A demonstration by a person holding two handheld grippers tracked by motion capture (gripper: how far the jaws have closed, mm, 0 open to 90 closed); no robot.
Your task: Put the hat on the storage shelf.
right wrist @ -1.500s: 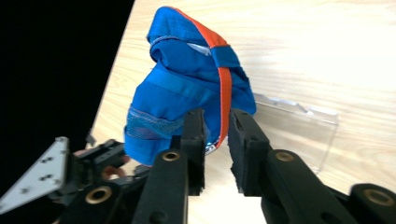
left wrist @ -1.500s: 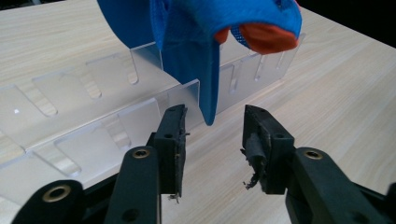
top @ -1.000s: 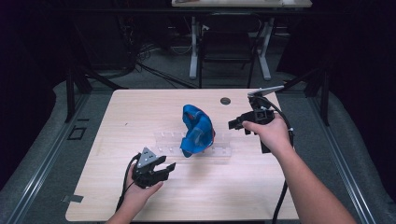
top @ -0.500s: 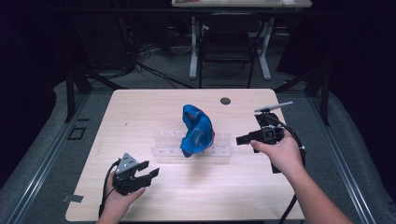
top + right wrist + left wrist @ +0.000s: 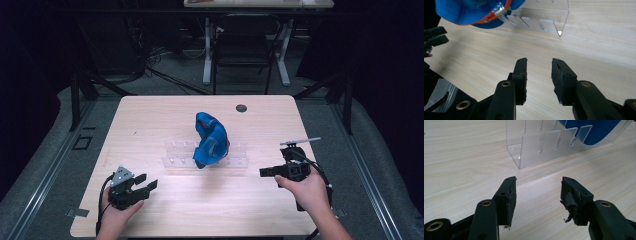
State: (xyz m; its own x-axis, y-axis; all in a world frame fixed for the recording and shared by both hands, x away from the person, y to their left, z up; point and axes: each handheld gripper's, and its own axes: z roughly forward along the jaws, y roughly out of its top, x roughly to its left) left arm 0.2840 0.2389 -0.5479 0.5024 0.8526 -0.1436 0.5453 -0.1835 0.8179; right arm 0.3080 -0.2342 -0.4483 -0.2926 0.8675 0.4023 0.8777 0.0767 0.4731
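Observation:
A blue cap-like thing with orange trim (image 5: pixel 212 140) rests on a clear slotted acrylic rack (image 5: pixel 175 156) in the middle of the wooden table (image 5: pixel 150 120). My left gripper (image 5: pixel 146 181) hovers near the front left corner and points at the rack. Its jaws have just been opening and are open with nothing between them (image 5: pixel 537 192); the rack's end (image 5: pixel 536 147) and the blue thing (image 5: pixel 594 130) lie ahead of it. My right gripper (image 5: pixel 264 172) is at the front right, pointing left, open and empty (image 5: pixel 539 72). Beyond it are the rack (image 5: pixel 549 23) and the blue thing (image 5: pixel 466 10).
A small dark round disc (image 5: pixel 241 107) lies near the table's far edge. Behind the table stand a chair and white desk legs (image 5: pixel 245 55) on a dark floor. Bare wood stretches between both grippers and the rack.
Both hands have drawn back from the rack toward the near edge: the left one slid leftward, the right one came down from beside the blue thing. The blue thing and rack stayed still.

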